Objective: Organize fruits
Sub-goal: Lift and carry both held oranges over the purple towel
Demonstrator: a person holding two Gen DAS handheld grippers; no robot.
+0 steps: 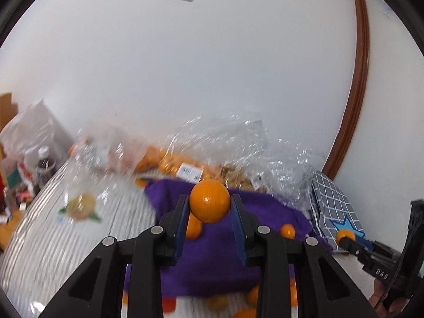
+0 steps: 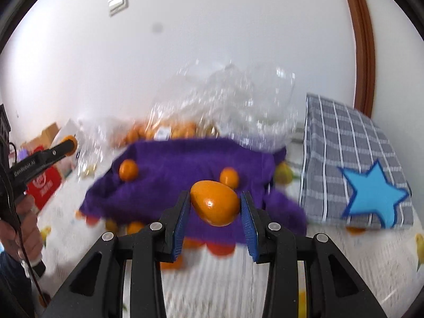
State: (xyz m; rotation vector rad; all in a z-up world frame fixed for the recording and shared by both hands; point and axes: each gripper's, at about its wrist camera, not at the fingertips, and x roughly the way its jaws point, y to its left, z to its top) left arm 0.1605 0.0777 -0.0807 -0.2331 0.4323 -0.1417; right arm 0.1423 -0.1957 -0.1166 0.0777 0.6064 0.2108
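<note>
My left gripper (image 1: 210, 202) is shut on a round orange kumquat (image 1: 210, 201) and holds it above a purple cloth (image 1: 212, 259). My right gripper (image 2: 215, 204) is shut on an oval kumquat (image 2: 215, 202) above the same purple cloth (image 2: 180, 169). Two loose kumquats (image 2: 128, 169) (image 2: 229, 177) lie on the cloth. In the left wrist view the right gripper (image 1: 344, 237) shows at the right edge with its kumquat. In the right wrist view the left gripper (image 2: 69, 143) shows at the left with its fruit.
A clear plastic bag of kumquats (image 1: 185, 167) lies behind the cloth against the white wall. A grey checked fabric box with a blue star (image 2: 365, 169) stands at the right. Bottles and boxes (image 1: 39, 169) clutter the far left. More kumquats (image 2: 220, 247) lie at the cloth's near edge.
</note>
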